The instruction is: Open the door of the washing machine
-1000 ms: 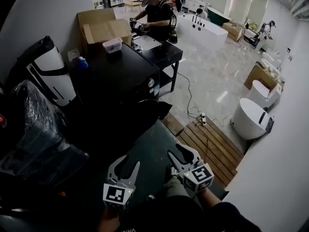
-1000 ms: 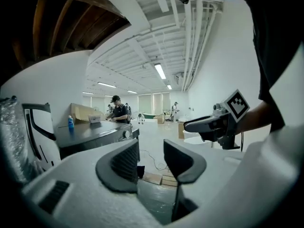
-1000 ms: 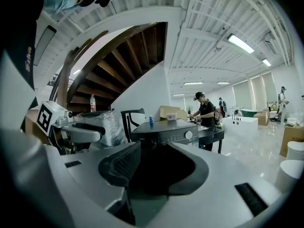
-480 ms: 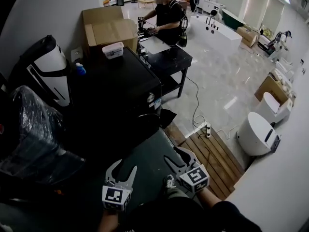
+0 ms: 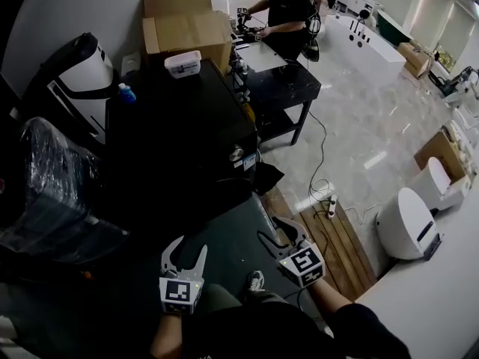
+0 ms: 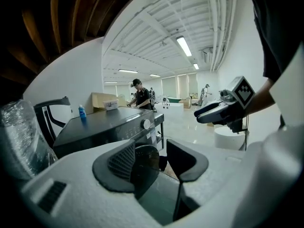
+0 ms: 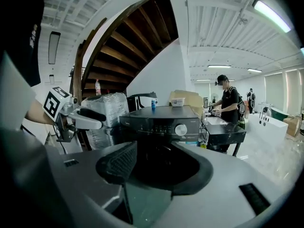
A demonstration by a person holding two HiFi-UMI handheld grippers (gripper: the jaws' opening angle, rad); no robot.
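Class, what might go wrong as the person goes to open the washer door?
The left tool and right tool, jaws opening and empty, face a dark door on a dark washer; a grasp may miss it. A hard tug might topple the bottle and box on top.

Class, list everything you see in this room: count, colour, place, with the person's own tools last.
washing machine: one, black, centre
tub: one, clear, on the machine's top
bottle: one, blue, on the machine's top
big cardboard box: one, brown, behind the machine
table: one, black, right of the machine
person: one, in black, at the table
power strip: one, white, on the floor
wrapped bundle: one, clear plastic, left of the machine
left claw: one, white, bottom centre, opening, nothing between its jaws
right claw: one, white, beside it, opening, nothing between its jaws
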